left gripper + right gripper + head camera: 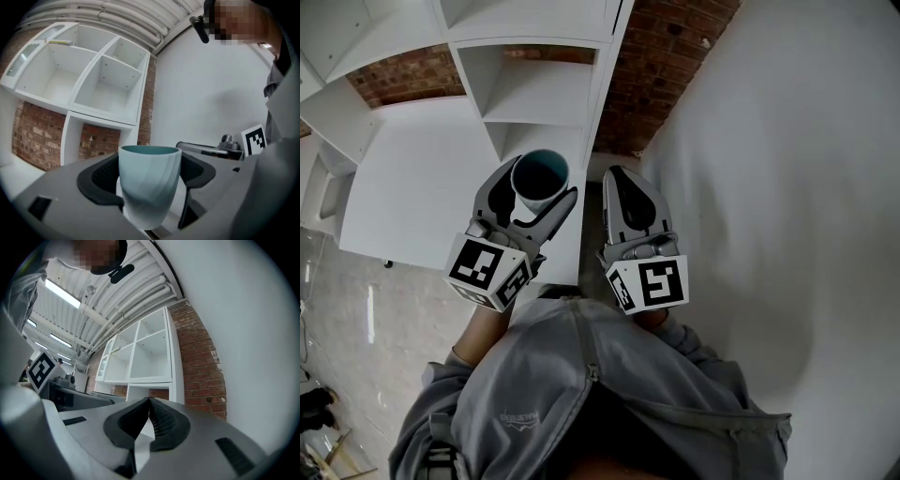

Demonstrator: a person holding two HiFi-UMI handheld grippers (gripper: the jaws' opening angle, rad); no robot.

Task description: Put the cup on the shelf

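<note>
L tongs (534,192) pinch the cup (540,178) by its sides; cup upright, long axis vertical, teal mouth facing up, held in air just in front of the white shelf (539,94). R tongs (622,180) pressed together, close beside the L, pointing at shelf too.

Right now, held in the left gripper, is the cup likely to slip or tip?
Probably stiff: the cup shows no dent in the left gripper. Its smooth, tapering wall might slip. The narrow base could make it tippy on the shelf.
</note>
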